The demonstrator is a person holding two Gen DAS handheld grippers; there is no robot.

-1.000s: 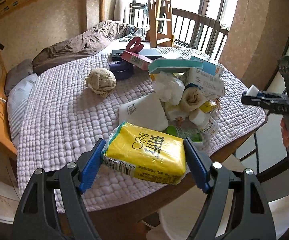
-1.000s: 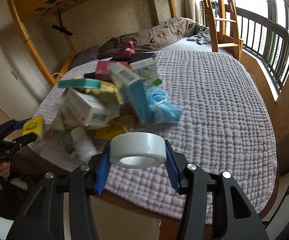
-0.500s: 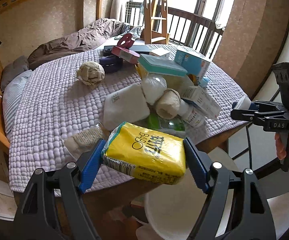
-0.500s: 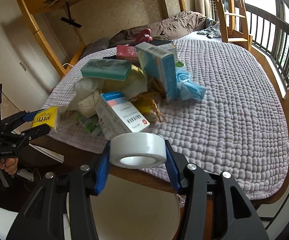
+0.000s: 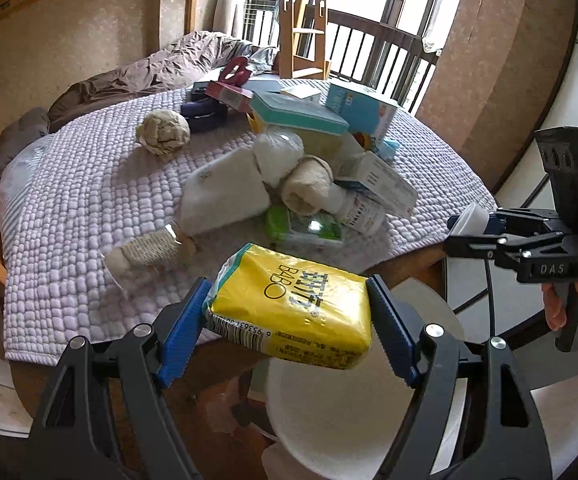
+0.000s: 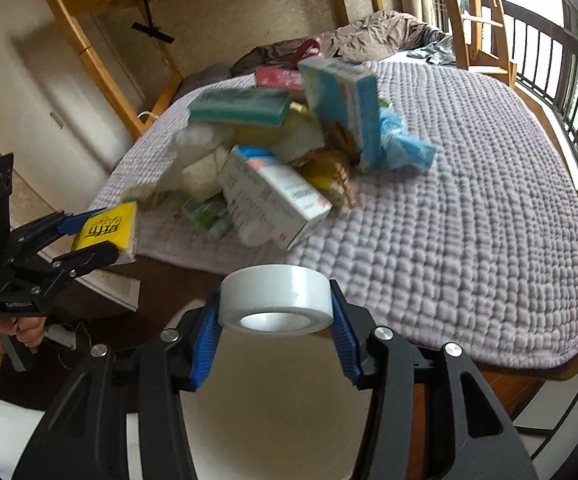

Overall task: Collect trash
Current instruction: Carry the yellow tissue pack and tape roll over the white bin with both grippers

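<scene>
**Both loads poised over the bin**

Left wrist view: the left hand-held gripper [image 5: 289, 320] clamps the yellow tissue pack [image 5: 293, 308] above the white bin [image 5: 349, 412]; its slack wrapper could slip.

Right wrist view: the right hand-held gripper [image 6: 275, 316] pinches the tape roll [image 6: 276, 294] above the bin's rim, beyond the bench [image 6: 177, 284]; released off-centre, it might bounce out.

yellow pack [image 5: 293, 308], white tape [image 6: 276, 294], lilac quilt [image 5: 73, 216]

The yellow tissue pack [image 5: 291, 306] between the left gripper's [image 5: 289, 316] jaws reads "BABO"; the right gripper's [image 5: 475, 222] body reads "DAS".
</scene>
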